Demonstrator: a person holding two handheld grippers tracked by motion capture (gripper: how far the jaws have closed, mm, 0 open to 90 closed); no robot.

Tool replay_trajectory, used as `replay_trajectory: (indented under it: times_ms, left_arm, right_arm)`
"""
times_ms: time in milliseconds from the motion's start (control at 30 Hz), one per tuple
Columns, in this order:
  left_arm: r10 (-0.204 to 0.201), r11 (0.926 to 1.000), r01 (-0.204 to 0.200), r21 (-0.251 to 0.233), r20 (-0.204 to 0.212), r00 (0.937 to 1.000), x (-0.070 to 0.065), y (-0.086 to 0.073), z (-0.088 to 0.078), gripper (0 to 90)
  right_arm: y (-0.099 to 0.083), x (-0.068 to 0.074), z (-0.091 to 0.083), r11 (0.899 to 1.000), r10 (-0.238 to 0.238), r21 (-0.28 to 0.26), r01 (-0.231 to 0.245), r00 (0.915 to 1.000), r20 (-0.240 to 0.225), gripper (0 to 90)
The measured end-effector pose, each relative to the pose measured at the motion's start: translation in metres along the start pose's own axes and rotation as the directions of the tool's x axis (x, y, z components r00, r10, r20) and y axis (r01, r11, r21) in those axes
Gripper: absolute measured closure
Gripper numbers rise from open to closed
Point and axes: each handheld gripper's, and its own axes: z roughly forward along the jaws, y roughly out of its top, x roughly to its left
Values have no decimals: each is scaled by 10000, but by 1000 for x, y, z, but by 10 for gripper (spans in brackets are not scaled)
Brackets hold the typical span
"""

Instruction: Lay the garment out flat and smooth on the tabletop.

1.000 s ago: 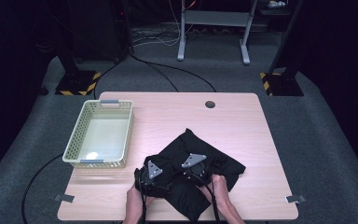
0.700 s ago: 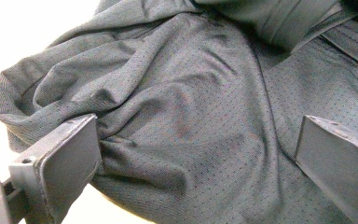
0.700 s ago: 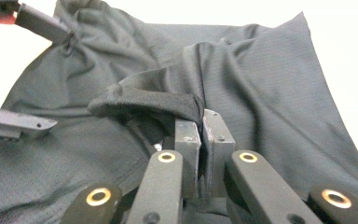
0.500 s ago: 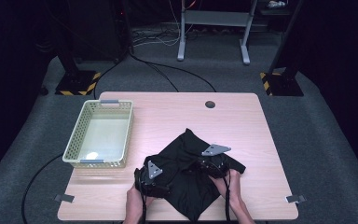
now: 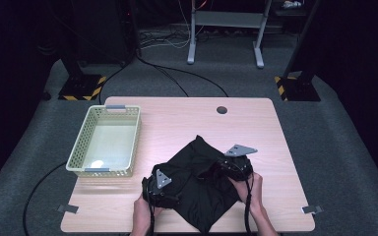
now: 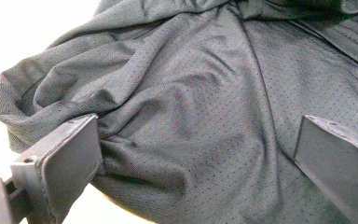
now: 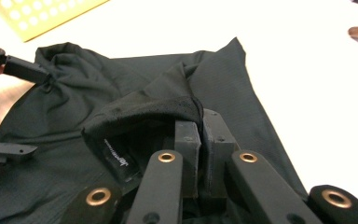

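a lab or recording studio, not a home. a plain wooden table [image 5: 177,118] with a cable hole [image 5: 221,109] stands alone on grey carpet [image 5: 339,162], lit from above while the surroundings are dark. tape marks [image 5: 70,208] sit on the carpet at the table's near corners. black stands with yellow-and-black hazard-striped bases [image 5: 81,91] flank the table, cables [image 5: 177,81] trail across the floor, and a grey metal frame [image 5: 226,29] stands at the back.

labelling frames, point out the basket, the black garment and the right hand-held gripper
basket [image 5: 77,158], high view, left rim
black garment [image 5: 199,196], high view, middle of the fabric
right hand-held gripper [image 7: 200,126], right hand-held gripper view, between its fingertips
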Motion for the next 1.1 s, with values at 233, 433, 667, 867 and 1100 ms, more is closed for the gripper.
replay_trajectory:
  times_ms: [233,433,667,867,1100]
  left_arm:
    - [-13,10000,13,2,-6,10000,0,0,0,10]
    - [-16,10000,16,5,-3,10000,0,0,0,10]
    - [-4,10000,4,-21,4,10000,0,0,0,14]
    - [-20,10000,20,-26,-9,10000,0,0,0,15]
    - [-14,10000,14,-37,-1,10000,0,0,0,19]
  right_arm:
    - [3,-13,-8,9997,226,-98,-223,9995,236,868]
    - [6,-20,-14,9992,326,-252,-316,9987,400,868]
    - [13,-27,-18,9989,326,-352,-306,9978,579,867]
    - [17,-35,-23,9979,429,-521,-390,9961,772,868]
    - [20,-43,-26,9970,539,-613,-482,9939,962,868]
